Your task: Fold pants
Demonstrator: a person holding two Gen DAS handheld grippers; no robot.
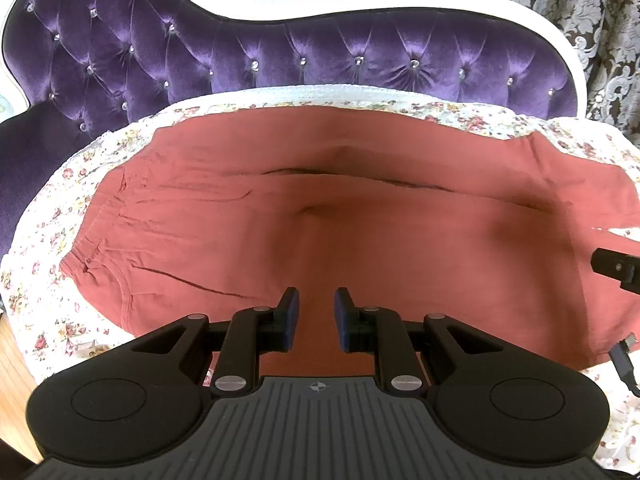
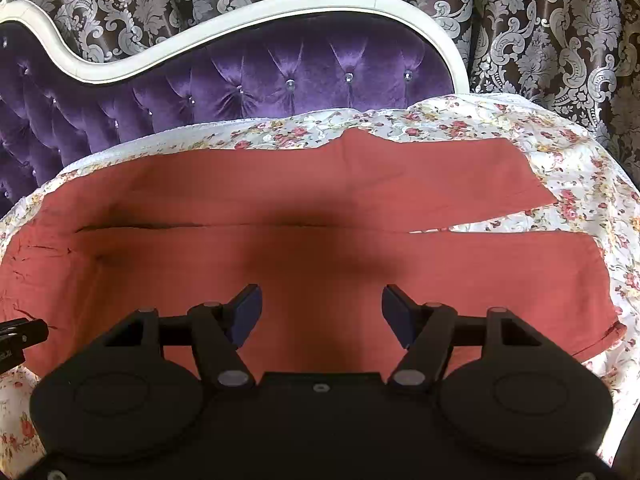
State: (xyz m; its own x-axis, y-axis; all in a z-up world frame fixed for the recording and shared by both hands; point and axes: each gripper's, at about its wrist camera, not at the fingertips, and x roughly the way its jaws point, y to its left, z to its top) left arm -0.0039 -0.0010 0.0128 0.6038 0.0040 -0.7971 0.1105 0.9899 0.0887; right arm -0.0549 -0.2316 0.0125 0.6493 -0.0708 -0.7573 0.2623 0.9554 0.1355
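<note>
Left gripper (image 1: 316, 317): jaws open by a narrow gap, nothing between them, held above the near edge of the pants (image 1: 320, 216). Whether the fingertips touch the cloth cannot be told.

Right gripper (image 2: 322, 316): jaws spread wide, holding nothing, poised over the near leg of the pants (image 2: 304, 208).

The pants are rust-red and lie spread flat across a floral sheet (image 2: 572, 168). The waistband (image 1: 100, 232) lies toward the left. The two legs run to the right, side by side, parting near the hems, where a strip of sheet shows between them.

Behind the sheet stands a purple tufted headboard (image 1: 280, 52) with a white frame (image 2: 256, 12). A patterned curtain (image 2: 560, 24) hangs behind it.
</note>
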